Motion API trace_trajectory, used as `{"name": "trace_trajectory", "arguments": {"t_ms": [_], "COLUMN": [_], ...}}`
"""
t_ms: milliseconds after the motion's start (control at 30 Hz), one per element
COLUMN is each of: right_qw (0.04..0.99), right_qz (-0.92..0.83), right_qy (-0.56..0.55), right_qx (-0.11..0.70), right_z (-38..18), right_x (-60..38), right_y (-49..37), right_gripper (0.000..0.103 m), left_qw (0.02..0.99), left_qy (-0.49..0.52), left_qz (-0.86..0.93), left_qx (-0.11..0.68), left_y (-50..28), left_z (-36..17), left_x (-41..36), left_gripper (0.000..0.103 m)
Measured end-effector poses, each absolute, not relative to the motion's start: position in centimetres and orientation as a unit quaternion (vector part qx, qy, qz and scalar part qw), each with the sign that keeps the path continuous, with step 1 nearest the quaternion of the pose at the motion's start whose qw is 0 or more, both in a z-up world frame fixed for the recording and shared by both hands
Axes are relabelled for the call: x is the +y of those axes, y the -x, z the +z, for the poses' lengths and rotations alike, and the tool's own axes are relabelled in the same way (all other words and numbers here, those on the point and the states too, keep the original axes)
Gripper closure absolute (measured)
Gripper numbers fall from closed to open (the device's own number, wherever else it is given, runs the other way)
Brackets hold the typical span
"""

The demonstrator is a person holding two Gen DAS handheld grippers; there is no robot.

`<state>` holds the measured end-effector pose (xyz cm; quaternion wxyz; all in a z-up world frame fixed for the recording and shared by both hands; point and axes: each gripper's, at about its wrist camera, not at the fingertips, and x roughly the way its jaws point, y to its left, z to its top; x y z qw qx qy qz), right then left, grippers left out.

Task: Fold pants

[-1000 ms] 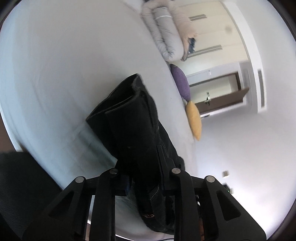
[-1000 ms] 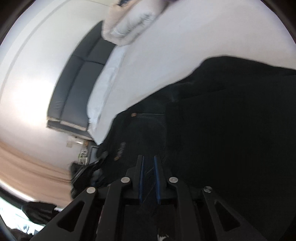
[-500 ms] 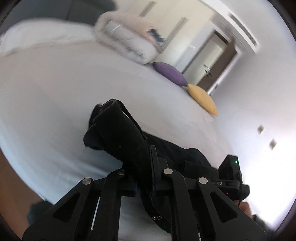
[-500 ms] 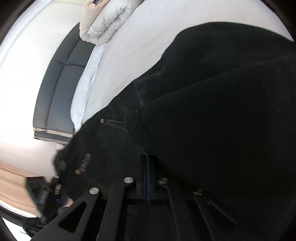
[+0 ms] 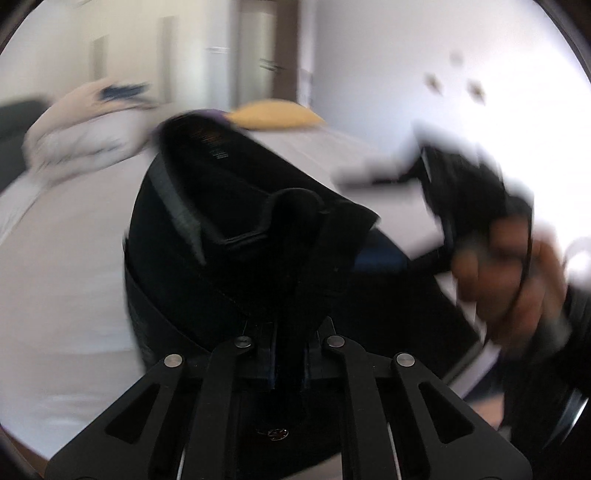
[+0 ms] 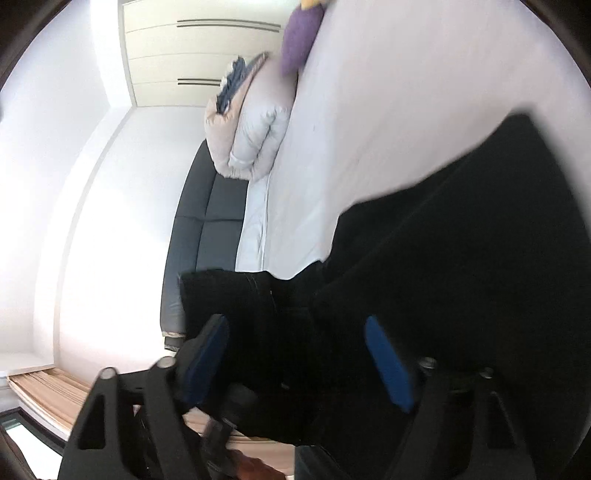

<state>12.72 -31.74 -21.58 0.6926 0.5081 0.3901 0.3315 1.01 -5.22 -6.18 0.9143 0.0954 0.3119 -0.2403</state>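
Observation:
The black pants lie bunched on the white bed, waistband label facing up. My left gripper is shut on a fold of the pants at their near edge. In the right wrist view the pants fill the lower right. My right gripper is open, its blue pads spread wide with black cloth between them. The right gripper and the hand holding it show blurred at the right of the left wrist view.
A rolled duvet lies at the bed's head, with a purple pillow and a yellow pillow beside it. A dark headboard lines the bed's edge. Wardrobe doors and white walls stand behind.
My right gripper has opened and let go of the pants. My left gripper has swung round, still holding the cloth, and the pants have folded over onto the bed.

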Motion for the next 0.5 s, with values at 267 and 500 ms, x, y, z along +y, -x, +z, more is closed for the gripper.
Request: {"name": "trace_trajectory", "arguments": {"t_ms": [267,500], "right_qw": [0.697,0.729], "right_qz": [0.326,0.299], "right_qy": [-0.486,-0.402], "right_qx": [0.415,0.466], "right_z": [-22.5,-20.5], "right_x": [-33.6,-29.9], "right_y": [-11.0,-10.8], "right_gripper": [0.012,0.014], "left_qw": [0.883,0.872], "left_qy": [-0.225,-0.333], "left_qz": [-0.258,-0.238], "left_qx": [0.320,0.269], "left_y": [1.9,5.0], "left_z": [-10.0,-11.4], "left_x": [-12.4,-15.1], "left_gripper": [0.095,0.095]}}
